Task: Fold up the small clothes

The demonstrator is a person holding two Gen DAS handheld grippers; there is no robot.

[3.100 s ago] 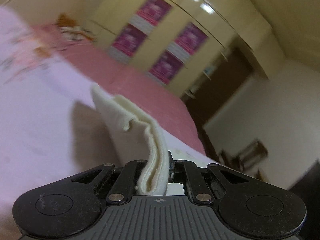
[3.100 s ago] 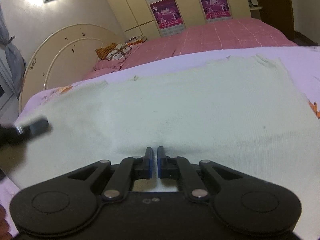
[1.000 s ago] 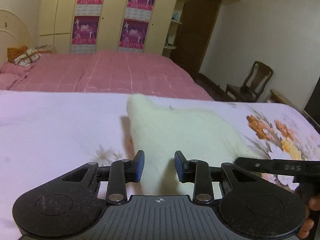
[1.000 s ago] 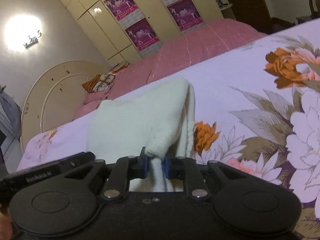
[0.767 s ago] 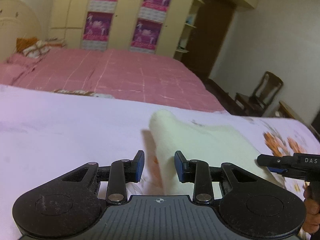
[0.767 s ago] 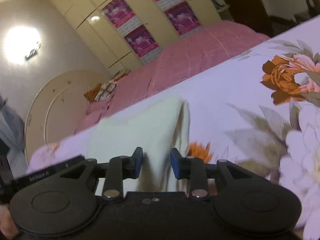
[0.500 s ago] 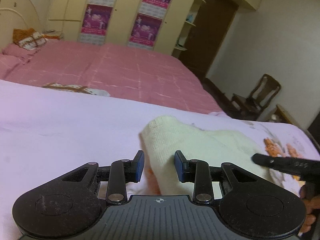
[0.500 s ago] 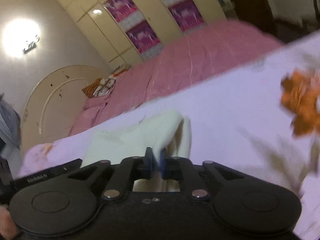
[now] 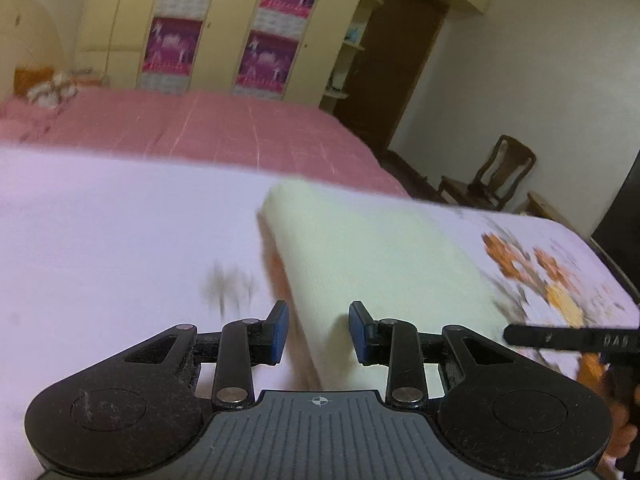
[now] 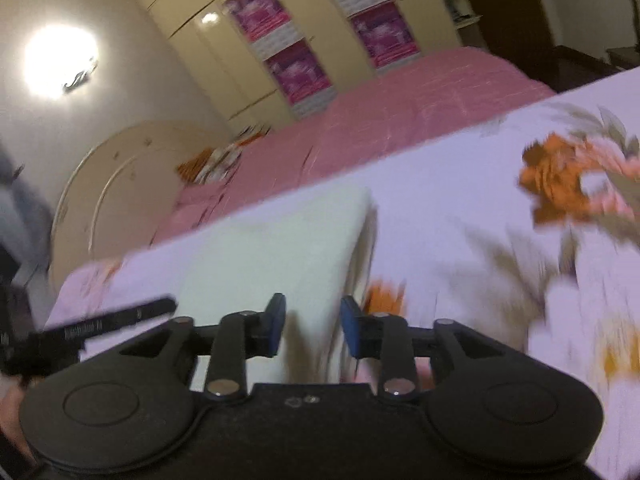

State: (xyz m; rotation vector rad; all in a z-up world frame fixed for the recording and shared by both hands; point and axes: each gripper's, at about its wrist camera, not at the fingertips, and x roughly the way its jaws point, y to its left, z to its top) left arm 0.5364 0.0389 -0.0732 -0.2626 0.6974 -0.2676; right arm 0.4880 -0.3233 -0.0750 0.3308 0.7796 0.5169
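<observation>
A folded cream knit cloth (image 9: pixel 380 256) lies flat on the lilac floral bedsheet (image 9: pixel 120 248). My left gripper (image 9: pixel 318 330) is open, its jaws either side of the cloth's near left edge, holding nothing. In the right wrist view the same cloth (image 10: pixel 272 252) lies ahead, and my right gripper (image 10: pixel 312 326) is open over its near right edge. The right gripper's black body (image 9: pixel 576 338) shows at the right edge of the left wrist view; the left gripper's body (image 10: pixel 100 326) shows at the left of the right wrist view.
A pink bed (image 9: pixel 192 128) lies behind the sheet, with a cream wardrobe bearing purple posters (image 9: pixel 260 28) beyond. A wooden chair (image 9: pixel 496 176) and a dark door (image 9: pixel 396 64) stand at the right. A rounded headboard (image 10: pixel 120 184) is at the left.
My right gripper was shut on the cloth's edge, opened, shut again half a second ago and is now open. My left gripper stays open and has shifted along the cloth's left edge.
</observation>
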